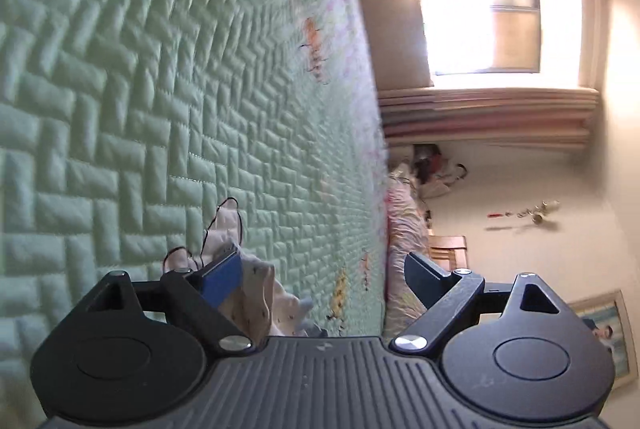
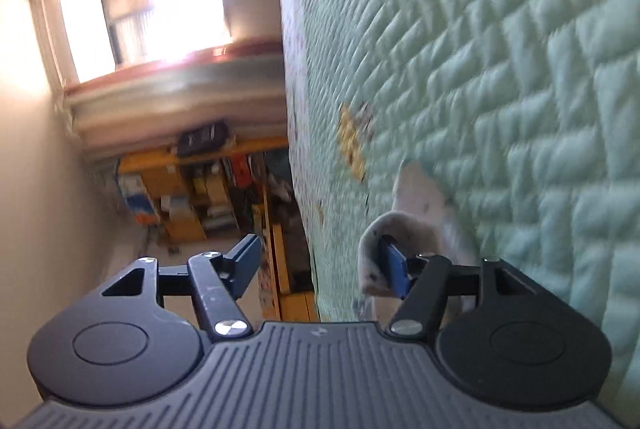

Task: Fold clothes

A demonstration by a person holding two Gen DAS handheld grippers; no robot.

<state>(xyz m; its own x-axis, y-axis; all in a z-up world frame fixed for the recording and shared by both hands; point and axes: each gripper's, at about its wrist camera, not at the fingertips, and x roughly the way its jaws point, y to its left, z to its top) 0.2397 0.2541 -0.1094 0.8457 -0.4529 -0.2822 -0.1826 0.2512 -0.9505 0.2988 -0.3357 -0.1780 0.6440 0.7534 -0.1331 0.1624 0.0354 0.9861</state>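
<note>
The left gripper (image 1: 324,269) stands with its jaws spread wide, gripping nothing; a small white garment with a faint dotted print (image 1: 260,293) lies on the pale green quilted bedspread (image 1: 140,89) against the blue pad of its fingers (image 1: 222,281), loose, not pinched. The right gripper (image 2: 324,261) is also wide open; the same white cloth (image 2: 416,205) drapes round its blue pad on the bed side, while the other finger hangs free beyond the bed's edge. The garment rests near the flower-printed border of the bedspread (image 1: 332,29). Both views are rolled sideways, showing a bright window (image 1: 492,29) and striped curtains (image 1: 488,117).
</note>
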